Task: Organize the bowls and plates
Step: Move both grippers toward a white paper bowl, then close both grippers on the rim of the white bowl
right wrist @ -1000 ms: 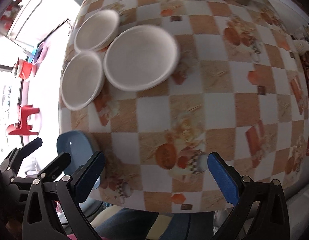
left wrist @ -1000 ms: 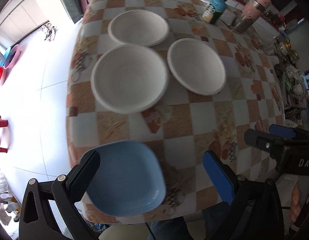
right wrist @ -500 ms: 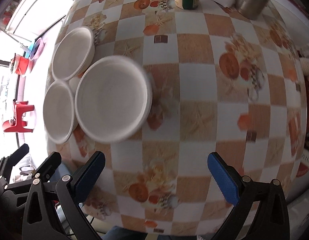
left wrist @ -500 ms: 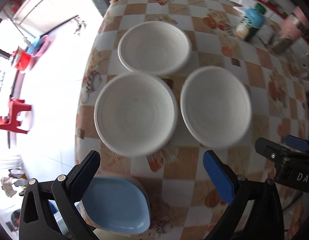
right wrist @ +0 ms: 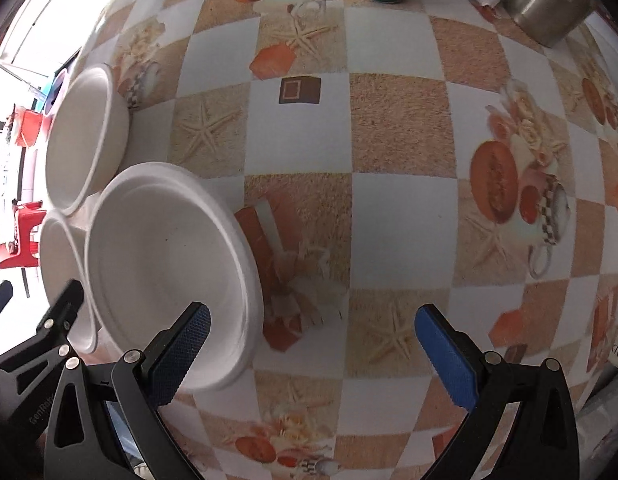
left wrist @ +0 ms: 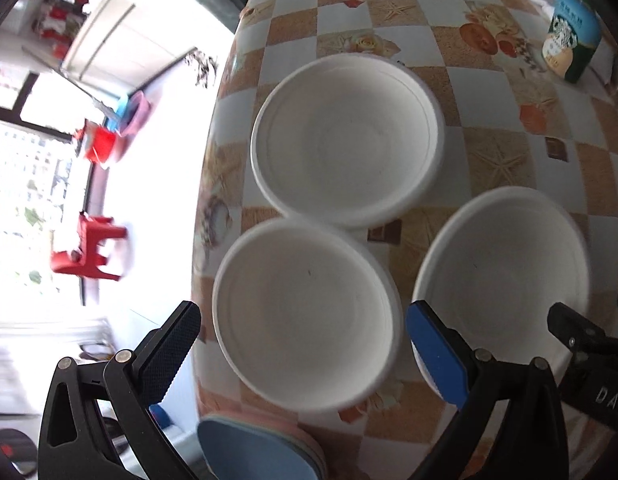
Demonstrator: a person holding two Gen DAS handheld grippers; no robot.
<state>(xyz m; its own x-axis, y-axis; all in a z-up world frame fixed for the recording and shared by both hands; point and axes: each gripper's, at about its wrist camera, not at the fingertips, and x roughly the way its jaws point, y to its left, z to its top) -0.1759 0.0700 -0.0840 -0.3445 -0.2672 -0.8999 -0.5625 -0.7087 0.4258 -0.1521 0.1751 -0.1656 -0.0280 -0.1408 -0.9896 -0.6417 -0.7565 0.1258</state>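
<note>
Three white round bowls sit near the table's left edge. In the left wrist view the near-left bowl (left wrist: 305, 320) lies between my left gripper's (left wrist: 305, 344) open fingers, the far bowl (left wrist: 345, 140) behind it, the right bowl (left wrist: 505, 276) beside it. A blue plate stack (left wrist: 261, 452) sits at the table's near edge. My right gripper (right wrist: 313, 344) is open and empty; its left finger hangs over the rim of the right bowl (right wrist: 165, 272). The far bowl (right wrist: 83, 144) and the near-left bowl (right wrist: 63, 280) show at the left of the right wrist view.
A checkered tablecloth (right wrist: 397, 208) covers the table. A green-and-blue bottle (left wrist: 573, 40) and a metal cup (right wrist: 549, 4) stand at the far side. The table's left edge drops to a bright floor with a red stool (left wrist: 89, 252).
Both grippers moved forward and closer to the table; the bowls look larger. The blue plate slid to the bottom edge of the left view. Both grippers stayed open.
</note>
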